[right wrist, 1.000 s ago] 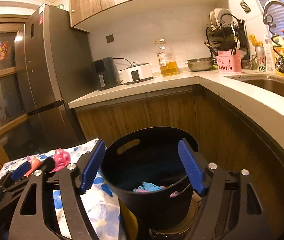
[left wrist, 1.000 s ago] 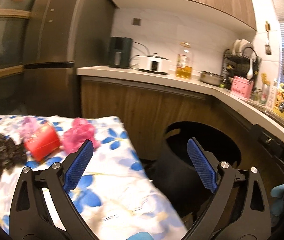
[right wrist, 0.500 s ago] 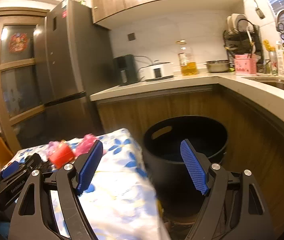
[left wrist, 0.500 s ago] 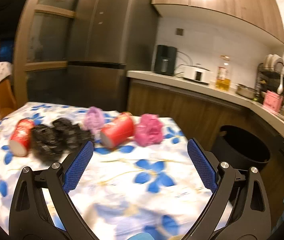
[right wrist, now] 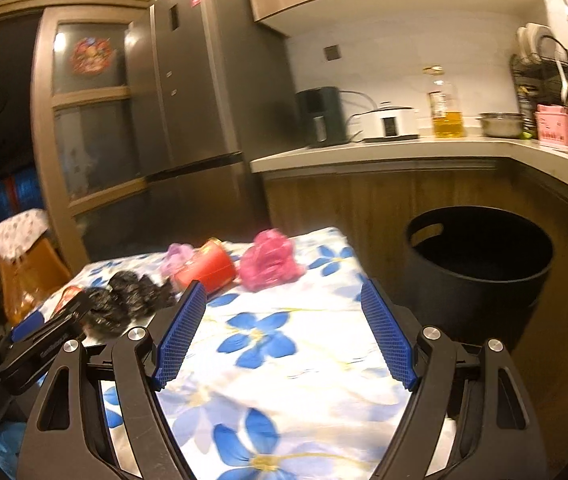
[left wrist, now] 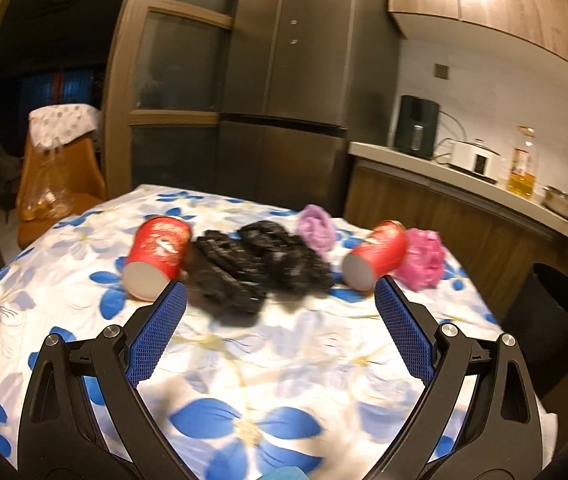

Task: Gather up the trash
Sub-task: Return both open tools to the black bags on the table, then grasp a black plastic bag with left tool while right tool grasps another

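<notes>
The black bin's (left wrist: 555, 320) right side is cut off by the picture's edge.

tablecloth (left wrist: 284, 360): white, blue flowers | cups (left wrist: 158, 256): red | bin (right wrist: 479, 276): black

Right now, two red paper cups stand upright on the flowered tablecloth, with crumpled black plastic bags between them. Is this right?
Not quite. The two red paper cups lie on their sides, not upright; the left wrist view shows their round bottoms facing the camera. The rest holds: they are on the flowered tablecloth, with the crumpled black plastic bags between them.
</notes>
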The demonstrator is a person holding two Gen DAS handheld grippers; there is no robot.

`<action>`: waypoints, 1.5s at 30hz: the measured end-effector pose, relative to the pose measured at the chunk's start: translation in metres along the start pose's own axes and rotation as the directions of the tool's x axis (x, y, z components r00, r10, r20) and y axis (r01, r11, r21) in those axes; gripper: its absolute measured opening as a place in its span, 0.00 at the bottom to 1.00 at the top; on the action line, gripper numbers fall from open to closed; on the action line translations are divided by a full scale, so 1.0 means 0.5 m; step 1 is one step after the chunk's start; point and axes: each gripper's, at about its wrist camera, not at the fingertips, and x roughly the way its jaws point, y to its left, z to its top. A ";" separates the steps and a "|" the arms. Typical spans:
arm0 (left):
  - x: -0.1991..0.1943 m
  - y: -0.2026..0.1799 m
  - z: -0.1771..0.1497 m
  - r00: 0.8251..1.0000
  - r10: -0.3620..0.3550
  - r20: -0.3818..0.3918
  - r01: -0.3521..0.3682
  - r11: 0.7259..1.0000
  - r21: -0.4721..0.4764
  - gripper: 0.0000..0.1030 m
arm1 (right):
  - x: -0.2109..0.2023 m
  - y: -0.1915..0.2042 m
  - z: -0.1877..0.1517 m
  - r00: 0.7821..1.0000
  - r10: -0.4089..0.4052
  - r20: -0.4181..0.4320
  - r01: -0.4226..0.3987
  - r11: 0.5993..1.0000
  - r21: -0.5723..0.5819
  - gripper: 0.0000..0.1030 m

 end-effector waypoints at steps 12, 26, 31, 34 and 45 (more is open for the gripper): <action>0.124 0.034 0.010 0.995 0.084 -0.060 -0.087 0.995 -0.042 0.89 | 0.069 0.058 0.005 0.997 0.076 -0.010 -0.077 0.997 -0.011 0.76; 0.229 0.083 -0.006 0.970 0.019 -0.242 -0.060 0.985 -0.160 0.38 | 0.151 0.127 -0.002 0.985 0.161 -0.053 -0.164 0.985 -0.046 0.76; 0.211 0.083 -0.009 0.974 -0.029 -0.225 -0.009 0.986 -0.165 0.10 | 0.177 0.153 -0.008 0.980 0.182 -0.083 -0.187 0.980 -0.065 0.75; 0.171 0.081 -0.006 0.979 -0.069 -0.192 0.041 0.988 -0.146 0.07 | 0.194 0.170 -0.014 0.977 0.189 -0.098 -0.196 0.978 -0.073 0.73; 0.056 0.144 0.027 0.992 -0.095 -0.089 0.083 0.988 -0.129 0.07 | 0.269 0.272 -0.037 0.959 0.228 -0.168 -0.250 0.961 -0.120 0.68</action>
